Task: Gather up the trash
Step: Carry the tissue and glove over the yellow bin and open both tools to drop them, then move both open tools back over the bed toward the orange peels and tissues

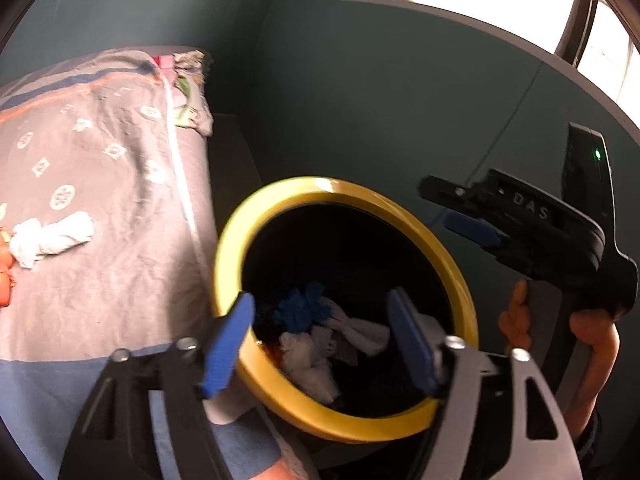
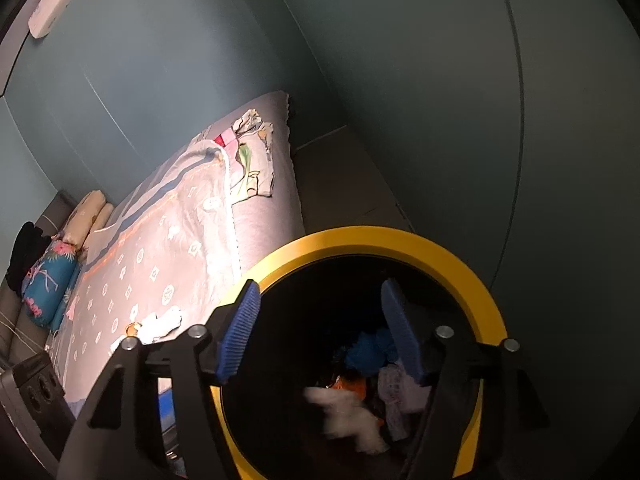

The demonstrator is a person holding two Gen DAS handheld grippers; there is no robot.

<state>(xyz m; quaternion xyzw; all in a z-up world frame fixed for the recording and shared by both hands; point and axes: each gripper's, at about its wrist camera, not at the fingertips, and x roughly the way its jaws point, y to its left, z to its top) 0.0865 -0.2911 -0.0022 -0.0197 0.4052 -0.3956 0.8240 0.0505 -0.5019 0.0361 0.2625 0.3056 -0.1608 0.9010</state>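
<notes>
L claw [image 1: 320, 340] open, empty, over bin [image 1: 448, 248] | R claw [image 2: 320, 332] open, empty, over bin too | white wad [image 1: 50, 238] on bed [image 1: 120, 280], 9 o'clock of L claw, long way L-R | L claw nearer, I think.

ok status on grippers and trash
Left gripper and right gripper open, empty, over yellow-rimmed black bin. White crumpled tissue left on grey patterned bedspread. Nothing blocking.
</notes>
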